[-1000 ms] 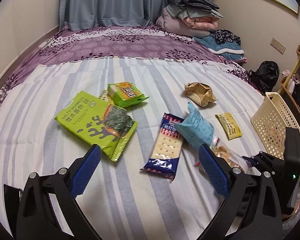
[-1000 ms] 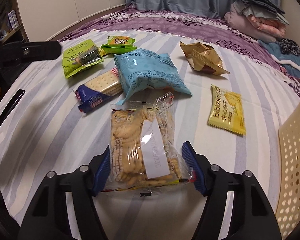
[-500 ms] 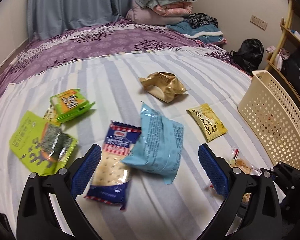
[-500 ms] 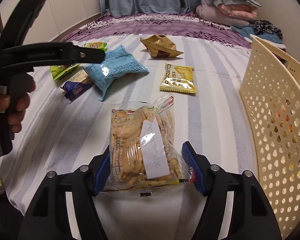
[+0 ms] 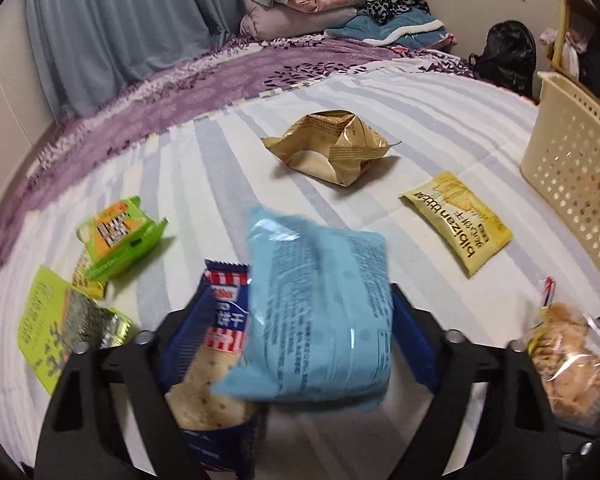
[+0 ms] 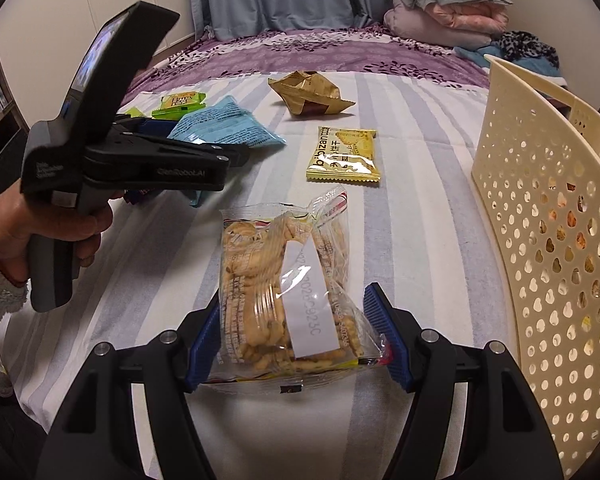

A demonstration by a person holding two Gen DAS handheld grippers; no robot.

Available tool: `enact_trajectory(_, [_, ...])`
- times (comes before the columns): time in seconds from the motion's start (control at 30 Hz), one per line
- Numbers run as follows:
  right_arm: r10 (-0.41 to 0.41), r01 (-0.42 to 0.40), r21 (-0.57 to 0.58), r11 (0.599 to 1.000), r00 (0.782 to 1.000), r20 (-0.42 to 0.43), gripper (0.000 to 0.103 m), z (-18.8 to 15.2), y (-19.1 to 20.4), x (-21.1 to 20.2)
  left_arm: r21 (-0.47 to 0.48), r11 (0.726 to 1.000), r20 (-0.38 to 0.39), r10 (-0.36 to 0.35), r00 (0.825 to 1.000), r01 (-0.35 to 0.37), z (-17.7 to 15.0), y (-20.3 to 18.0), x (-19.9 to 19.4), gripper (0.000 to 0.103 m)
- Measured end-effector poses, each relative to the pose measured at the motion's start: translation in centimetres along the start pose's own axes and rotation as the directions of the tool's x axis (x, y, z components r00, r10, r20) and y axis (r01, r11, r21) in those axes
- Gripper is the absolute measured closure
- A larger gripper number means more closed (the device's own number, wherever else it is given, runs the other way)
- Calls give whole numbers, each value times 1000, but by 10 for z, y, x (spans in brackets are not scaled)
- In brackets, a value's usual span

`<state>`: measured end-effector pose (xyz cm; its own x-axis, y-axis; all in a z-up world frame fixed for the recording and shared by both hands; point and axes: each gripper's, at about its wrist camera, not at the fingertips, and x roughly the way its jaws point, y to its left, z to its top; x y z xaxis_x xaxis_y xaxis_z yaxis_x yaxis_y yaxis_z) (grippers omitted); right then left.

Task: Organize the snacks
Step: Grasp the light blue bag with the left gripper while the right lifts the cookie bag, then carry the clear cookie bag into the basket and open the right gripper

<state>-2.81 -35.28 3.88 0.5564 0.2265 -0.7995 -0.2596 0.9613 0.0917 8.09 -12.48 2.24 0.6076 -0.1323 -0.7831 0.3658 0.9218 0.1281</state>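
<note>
Two claws are at work, and yours on the right [image 6: 296,344] is clamped on the clear bag of biscuits [image 6: 284,288], pads pressed into both sides of its lower end, just as it was a second ago. What has changed is where you carry it: the cream basket [image 6: 540,208] now fills the right edge of the right wrist view, close beside the bag, where a second ago only a corner of it showed. That puts this bag near its drop, by my judgement.

Your left claw [image 5: 296,336] has swung from the green packets toward the middle of the bed and come down over the blue bag [image 5: 320,312]. Its fingers stand wide on either side, with the cracker packet [image 5: 216,360] also caught between them at the left. It has not closed; nothing is gripped yet. Watch that packet, since closing now could pinch both.

Farther out on the striped bedsheet [image 5: 228,168] lie the yellow packet [image 5: 458,222], the gold bag [image 5: 332,146] and the green packets [image 5: 116,240], all waiting for the basket.
</note>
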Motion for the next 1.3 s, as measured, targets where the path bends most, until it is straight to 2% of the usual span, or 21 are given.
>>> enact_trajectory(0.1, [5, -5, 6, 1000, 1000, 13, 35, 1, -1, -3, 14, 1000, 13, -15, 1000, 15, 3, -1, -4, 45])
enact_trajectory(0.33, [17, -18, 11, 1000, 998, 56, 36, 7, 2, -15, -23, 997, 22, -69, 997, 70, 3, -3, -22, 46])
enact_trajectory(0.57, [39, -43, 32, 999, 992, 121, 35, 17, 1, -36, -80, 988, 73, -126, 989, 131, 9, 2, -56, 46])
enact_trajectory(0.73, [33, -41, 41, 998, 983, 179, 36, 23, -3, -55, -111, 983, 102, -137, 985, 148, 11, 7, -78, 46])
enact_trajectory(1.07, [13, -38, 86, 996, 961, 276, 35, 26, -15, -92, -86, 984, 151, -145, 978, 159, 16, -3, -109, 46])
enact_trajectory(1.3, [-50, 1, 140, 990, 935, 350, 35, 24, -37, -122, -63, 984, 171, -153, 973, 166, 18, -11, -124, 46])
